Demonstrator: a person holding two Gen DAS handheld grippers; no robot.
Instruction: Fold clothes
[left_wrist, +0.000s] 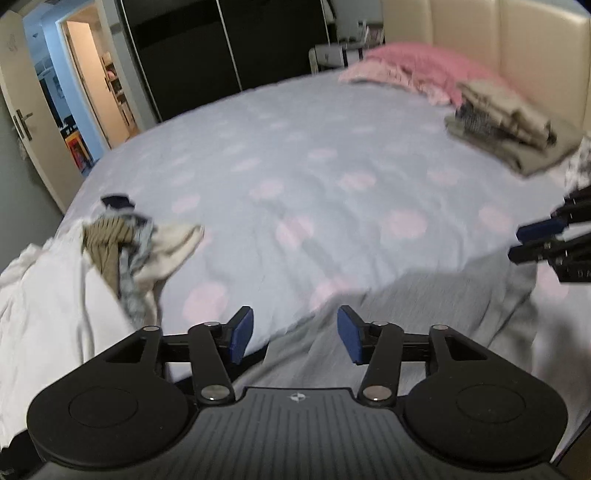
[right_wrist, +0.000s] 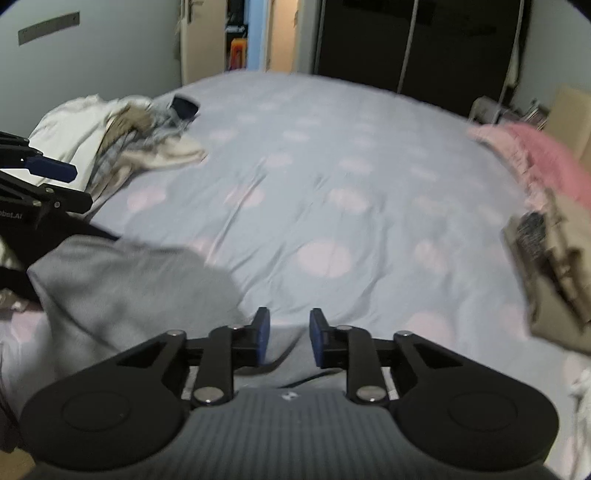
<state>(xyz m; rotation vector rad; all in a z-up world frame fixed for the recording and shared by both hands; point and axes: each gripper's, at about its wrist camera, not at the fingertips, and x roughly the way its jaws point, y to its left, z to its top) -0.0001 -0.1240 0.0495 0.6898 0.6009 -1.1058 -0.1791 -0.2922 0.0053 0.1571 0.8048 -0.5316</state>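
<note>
A grey garment (left_wrist: 406, 314) lies spread on the near edge of the bed, also visible in the right wrist view (right_wrist: 129, 288). My left gripper (left_wrist: 295, 334) stands open just above its edge, blue pads wide apart and nothing pinched between them. My right gripper (right_wrist: 290, 338) hovers over the same grey cloth with a narrower gap; the pads do not press on the fabric. Each gripper shows in the other's view: the right one (left_wrist: 524, 242) at the right edge, the left one (right_wrist: 70, 186) at the left edge.
The bed sheet (left_wrist: 295, 166) is pale blue with pink dots. A heap of unfolded clothes (left_wrist: 110, 251) lies at the left. A folded beige stack (left_wrist: 509, 129) and a pink blanket (left_wrist: 424, 70) sit near the headboard. A dark wardrobe and an open door stand behind.
</note>
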